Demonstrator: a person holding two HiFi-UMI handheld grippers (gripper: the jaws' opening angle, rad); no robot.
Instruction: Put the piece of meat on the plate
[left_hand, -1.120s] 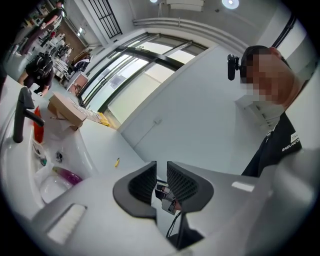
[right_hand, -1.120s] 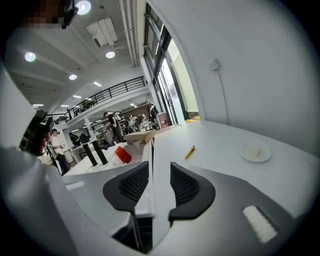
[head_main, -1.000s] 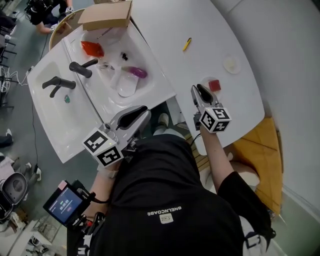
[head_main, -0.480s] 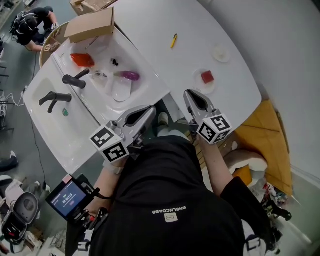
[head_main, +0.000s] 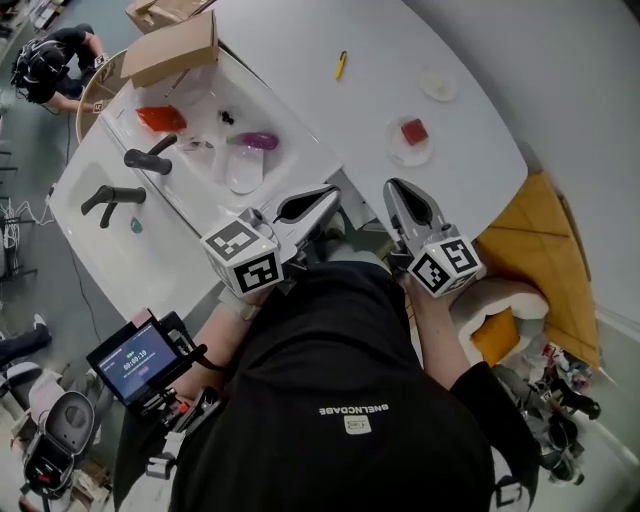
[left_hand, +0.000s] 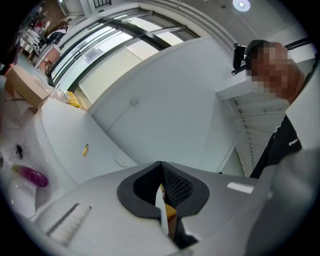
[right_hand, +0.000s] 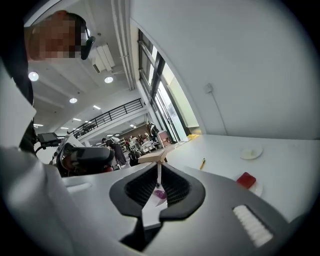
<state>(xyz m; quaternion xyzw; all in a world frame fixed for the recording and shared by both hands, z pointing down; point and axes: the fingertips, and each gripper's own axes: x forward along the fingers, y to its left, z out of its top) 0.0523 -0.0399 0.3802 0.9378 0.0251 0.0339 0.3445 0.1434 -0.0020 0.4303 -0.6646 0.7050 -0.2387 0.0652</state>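
The red piece of meat (head_main: 414, 131) lies on a small white plate (head_main: 400, 155) at the near right of the white table; the right gripper view has the meat (right_hand: 246, 179) and the plate (right_hand: 257, 189) to its right. My right gripper (head_main: 395, 185) is shut and empty, held off the table's near edge, short of the plate. In its own view the right gripper (right_hand: 159, 165) has its jaws pressed together. My left gripper (head_main: 325, 192) is also shut with nothing in it, beside the sink's near corner. The left gripper (left_hand: 161, 164) points level across the table.
A white sink basin (head_main: 290, 120) at the left holds a purple eggplant (head_main: 256, 141), a red item (head_main: 160, 119) and two dark faucets (head_main: 150, 158). A cardboard box (head_main: 170, 48), a yellow pen (head_main: 340, 65) and a small white dish (head_main: 438, 86) lie farther back.
Both grippers drew back from the table toward my body. The left jaws went from open to shut. The right gripper left the plate, where the meat stays.
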